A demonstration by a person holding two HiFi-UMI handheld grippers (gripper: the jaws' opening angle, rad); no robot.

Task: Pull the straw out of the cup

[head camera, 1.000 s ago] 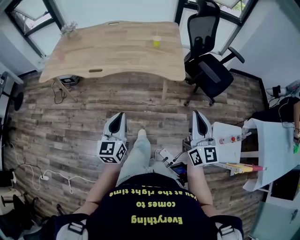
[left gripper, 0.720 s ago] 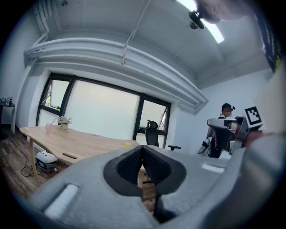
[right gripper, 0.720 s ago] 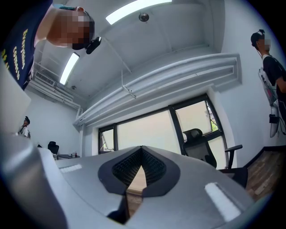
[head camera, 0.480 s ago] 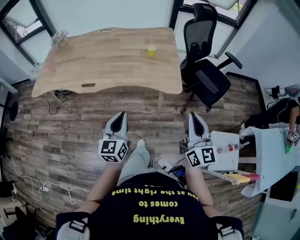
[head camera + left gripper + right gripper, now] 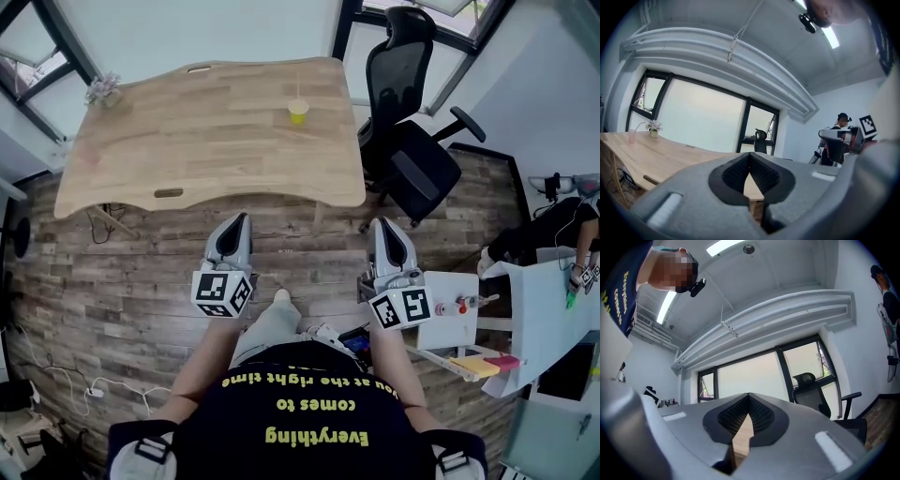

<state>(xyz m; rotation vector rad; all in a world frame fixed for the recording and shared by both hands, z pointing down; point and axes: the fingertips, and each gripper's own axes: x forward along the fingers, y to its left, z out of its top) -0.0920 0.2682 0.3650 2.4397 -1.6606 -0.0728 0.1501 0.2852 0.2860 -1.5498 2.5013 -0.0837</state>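
A small yellow cup with a thin straw upright in it stands on the far right part of a wooden table. Both grippers hang over the wood floor, well short of the table's near edge and pointing toward it. My left gripper is shut with nothing in it, its pads meeting in the left gripper view. My right gripper is shut and empty too, as the right gripper view shows. The cup does not show in either gripper view.
A black office chair stands at the table's right end. A small flower vase sits on the table's far left corner. A white cart with tools is close on my right. Another person stands at the right.
The table and cup have drawn closer and shifted left in the head view. Both grippers have moved forward together toward the table, still shut.
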